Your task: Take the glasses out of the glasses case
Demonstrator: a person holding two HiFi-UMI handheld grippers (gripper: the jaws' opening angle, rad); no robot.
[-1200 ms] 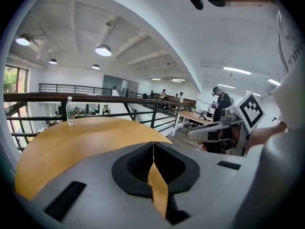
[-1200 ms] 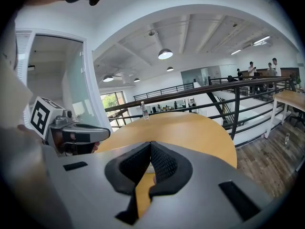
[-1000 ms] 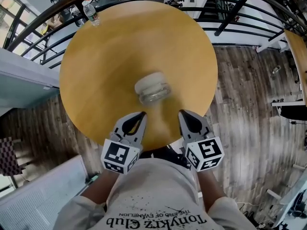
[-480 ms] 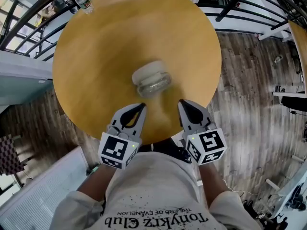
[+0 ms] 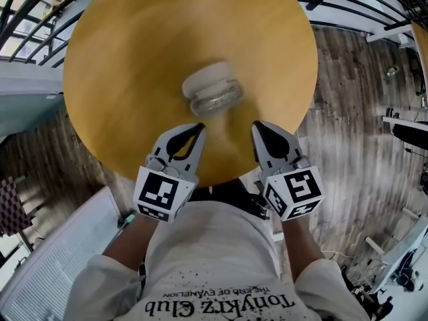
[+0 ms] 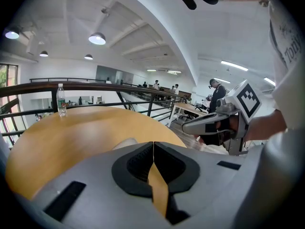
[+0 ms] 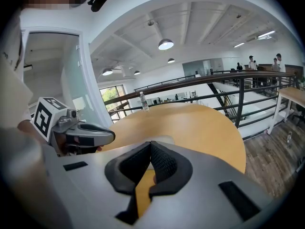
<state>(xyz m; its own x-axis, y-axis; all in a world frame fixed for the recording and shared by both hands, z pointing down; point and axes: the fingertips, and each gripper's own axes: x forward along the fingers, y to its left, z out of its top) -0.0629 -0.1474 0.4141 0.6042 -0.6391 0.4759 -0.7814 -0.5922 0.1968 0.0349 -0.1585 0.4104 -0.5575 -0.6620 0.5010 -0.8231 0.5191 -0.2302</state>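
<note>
The glasses case [image 5: 212,95] is lying on the round counter [image 5: 127,59], just ahead of both claws and between their two lines. Its contents cannot be made out. The left claw [image 5: 196,131] and the right claw [image 5: 258,127] are being held clenched on nothing, over the counter's near edge. A water bottle [image 6: 60,100] is standing far ahead of the claws, beside the railing [image 6: 119,86].

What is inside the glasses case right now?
The glasses case sits on the table, untouched. Its nearer half looks translucent, but what it holds cannot be made out; the whitish far half covers the rest.
</note>
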